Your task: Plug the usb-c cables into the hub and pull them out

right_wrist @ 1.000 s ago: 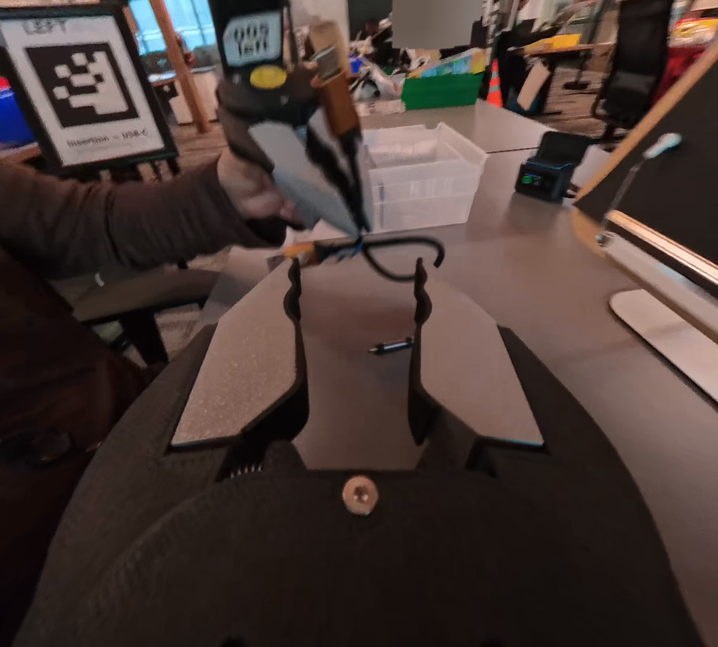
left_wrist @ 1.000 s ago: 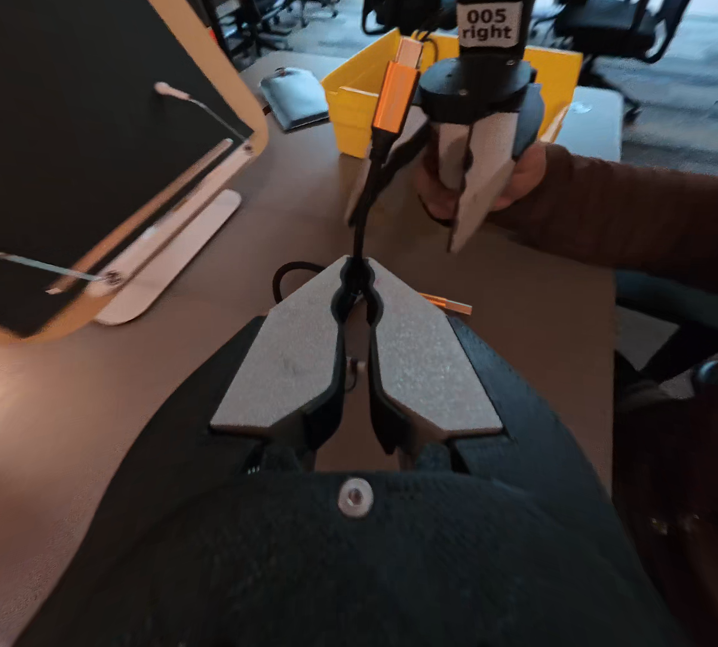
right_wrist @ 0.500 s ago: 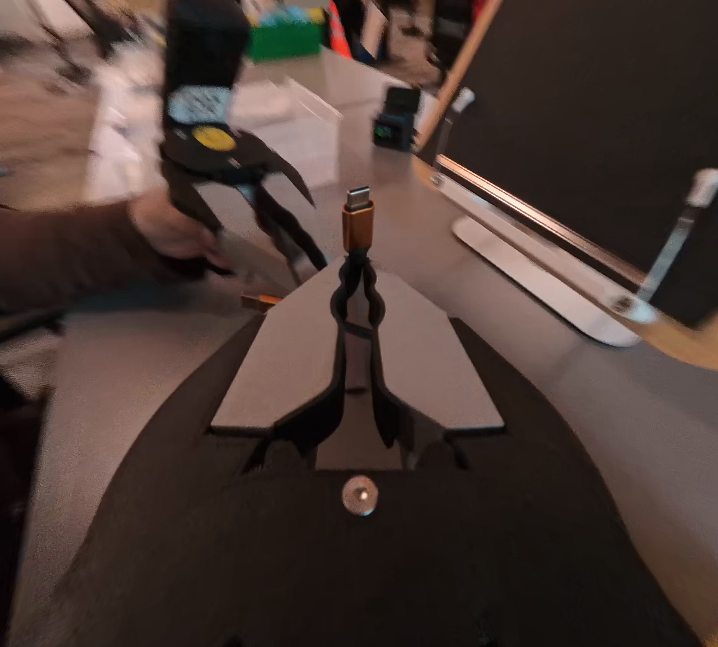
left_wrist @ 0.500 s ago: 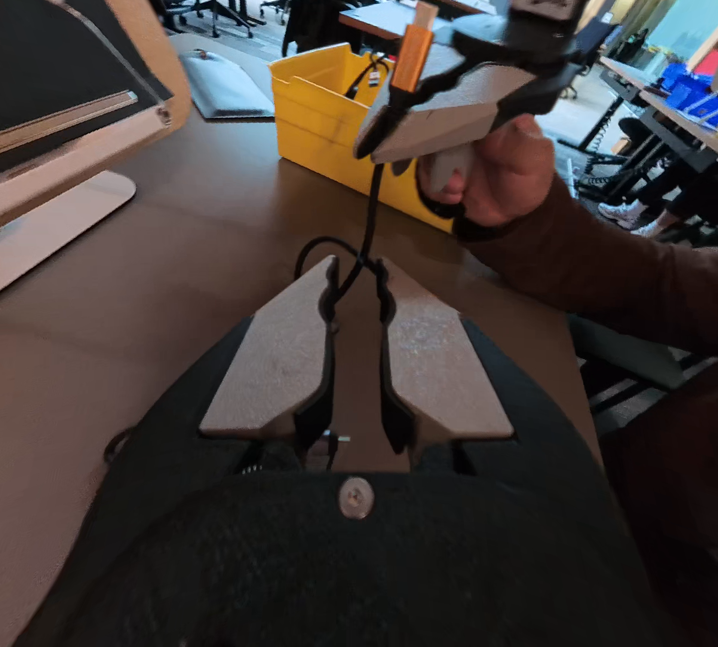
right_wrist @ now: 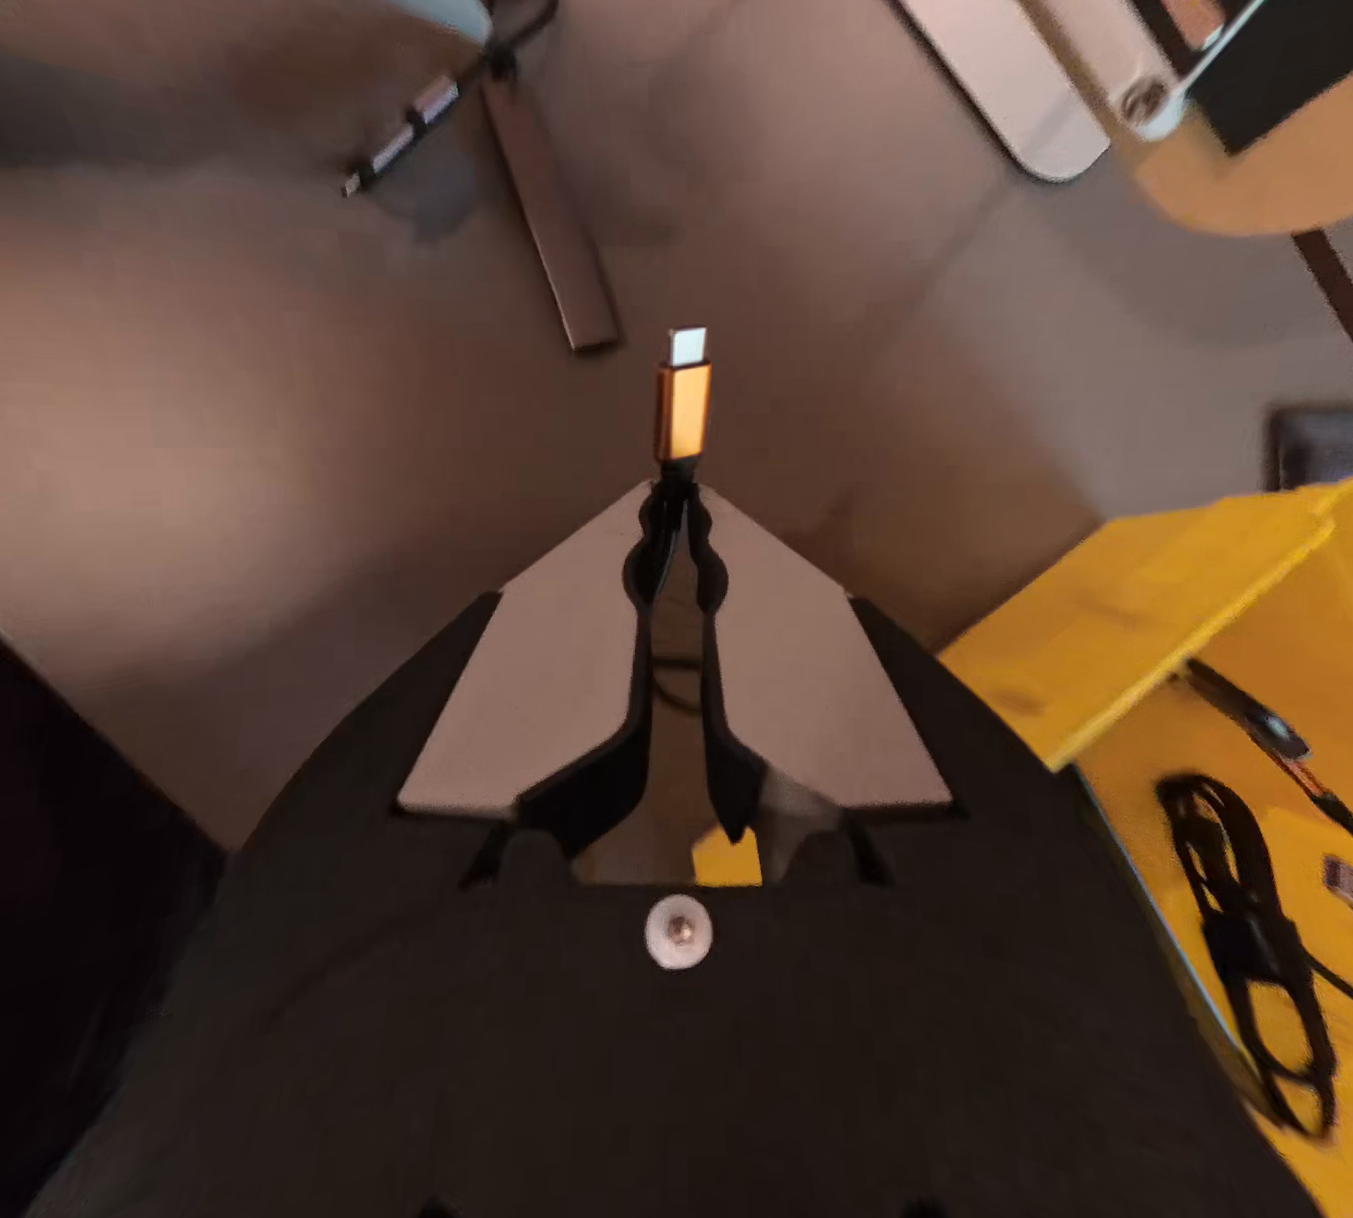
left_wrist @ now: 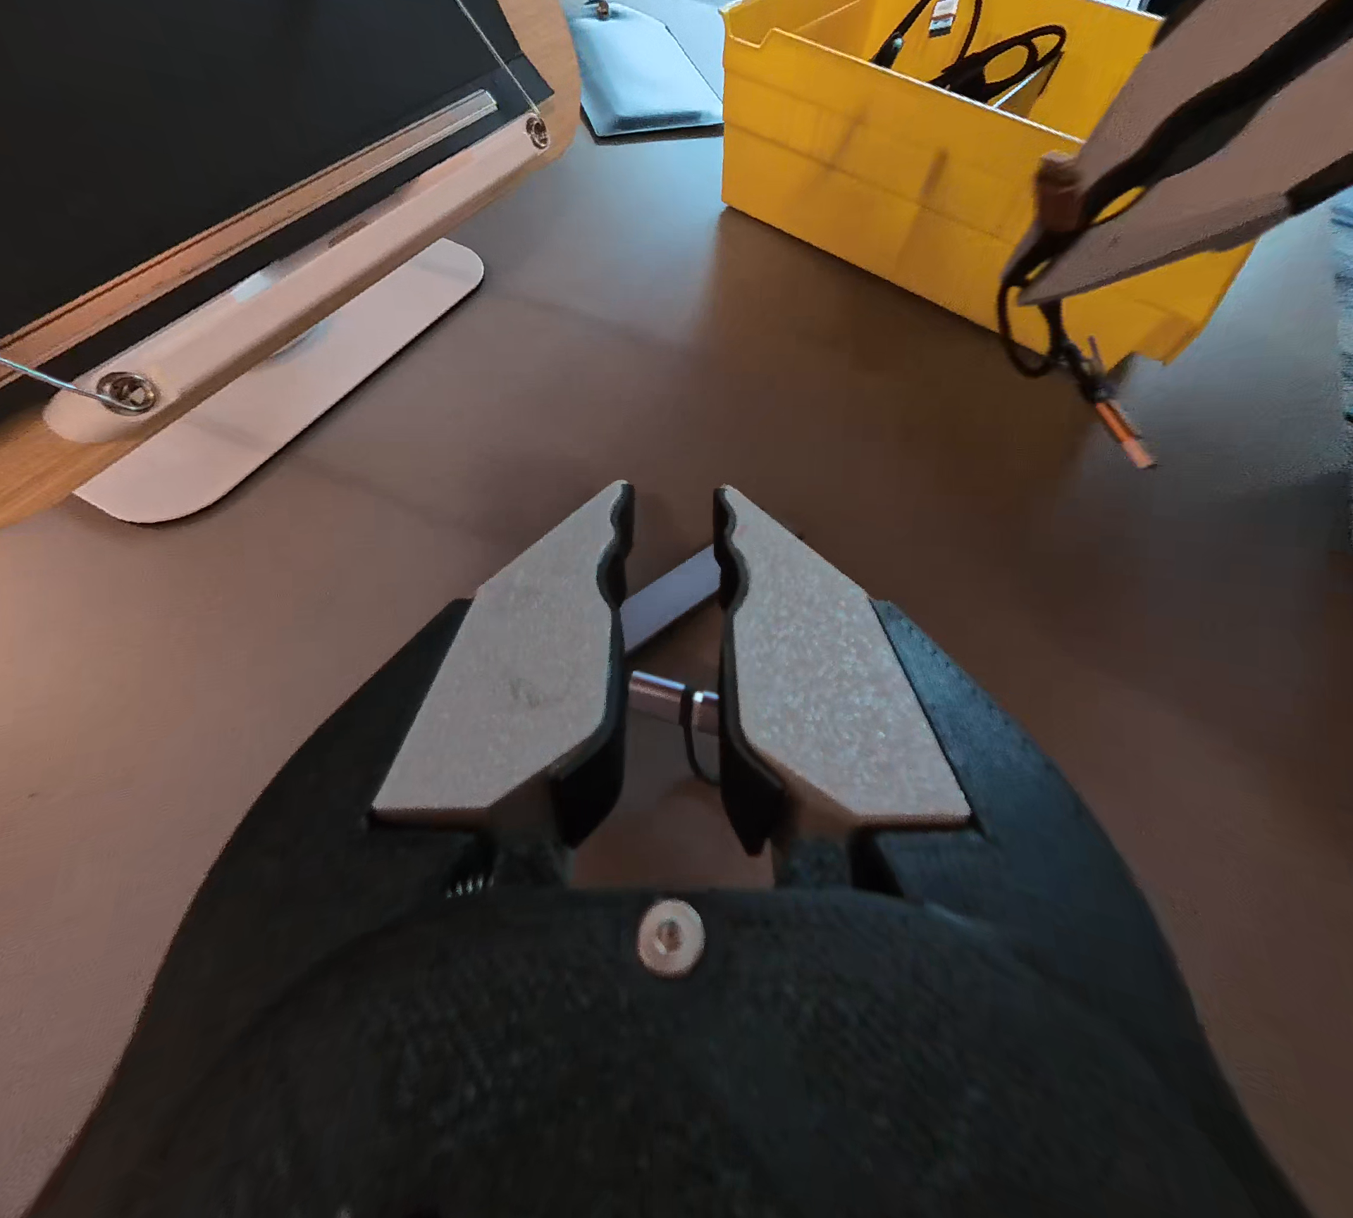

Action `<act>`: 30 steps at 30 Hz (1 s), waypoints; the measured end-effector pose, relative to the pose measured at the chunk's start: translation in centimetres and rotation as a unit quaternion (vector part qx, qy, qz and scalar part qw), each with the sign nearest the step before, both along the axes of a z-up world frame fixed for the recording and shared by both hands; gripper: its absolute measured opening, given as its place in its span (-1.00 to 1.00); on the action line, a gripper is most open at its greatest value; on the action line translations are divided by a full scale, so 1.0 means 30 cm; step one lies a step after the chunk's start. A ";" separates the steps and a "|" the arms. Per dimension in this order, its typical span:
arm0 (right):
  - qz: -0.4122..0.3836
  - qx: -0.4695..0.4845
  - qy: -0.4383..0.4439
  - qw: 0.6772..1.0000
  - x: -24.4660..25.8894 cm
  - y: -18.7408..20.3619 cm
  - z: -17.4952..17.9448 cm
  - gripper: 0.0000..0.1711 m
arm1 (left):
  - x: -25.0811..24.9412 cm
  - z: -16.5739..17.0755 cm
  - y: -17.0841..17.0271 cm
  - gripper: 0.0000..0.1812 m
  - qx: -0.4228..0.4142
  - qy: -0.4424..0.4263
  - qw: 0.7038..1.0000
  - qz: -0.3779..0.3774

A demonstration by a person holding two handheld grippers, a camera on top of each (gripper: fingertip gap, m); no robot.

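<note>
My right gripper (right_wrist: 677, 487) is shut on a black cable just behind its orange USB-C plug (right_wrist: 682, 411). The plug points at the table, a little short of the near end of the grey hub (right_wrist: 549, 217). The hub lies flat, with its own short lead and silver plug (right_wrist: 410, 121) beside it. My left gripper (left_wrist: 673, 502) is open and empty, low over the hub (left_wrist: 673, 597), which shows between its fingers. In the left wrist view the right gripper (left_wrist: 1040, 261) is at the upper right, and the cable's other orange end (left_wrist: 1120, 436) hangs below it.
A yellow bin (left_wrist: 878, 158) holding black cables (left_wrist: 988, 56) stands at the back right; it also shows in the right wrist view (right_wrist: 1171, 597). A tilted black board on a white stand (left_wrist: 293, 392) takes up the left. A grey pouch (left_wrist: 637, 70) lies behind it. About 15 centimeters separates my left fingertips from my right.
The left gripper let go of the cable and dropped down over the hub. The right gripper closed on the cable and swung down, so the plug now points at the table near the hub.
</note>
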State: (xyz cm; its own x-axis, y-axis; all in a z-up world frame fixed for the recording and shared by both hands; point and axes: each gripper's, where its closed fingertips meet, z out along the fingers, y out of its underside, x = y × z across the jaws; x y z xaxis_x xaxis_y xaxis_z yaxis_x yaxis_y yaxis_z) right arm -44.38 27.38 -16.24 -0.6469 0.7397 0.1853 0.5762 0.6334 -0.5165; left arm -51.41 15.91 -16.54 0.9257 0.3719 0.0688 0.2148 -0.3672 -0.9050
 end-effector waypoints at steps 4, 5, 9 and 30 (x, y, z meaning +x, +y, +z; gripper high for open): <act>-0.026 -0.014 -0.009 1.000 -0.143 -0.030 -0.119 -0.80 | -0.015 -0.032 0.002 -0.85 -0.012 0.004 1.000 0.007; -0.036 -0.018 -0.026 0.999 -0.170 -0.027 -0.156 -0.69 | -0.026 -0.046 -0.004 -0.86 -0.023 0.012 1.000 0.015; 0.003 -0.084 -0.025 0.996 -0.208 -0.107 -0.155 -0.45 | -0.061 -0.076 -0.029 -0.85 -0.057 0.035 0.997 0.038; 0.134 -0.175 -0.041 0.974 -0.156 -0.273 -0.225 -0.79 | 0.013 -0.221 0.010 -0.29 -0.204 0.142 0.967 -0.061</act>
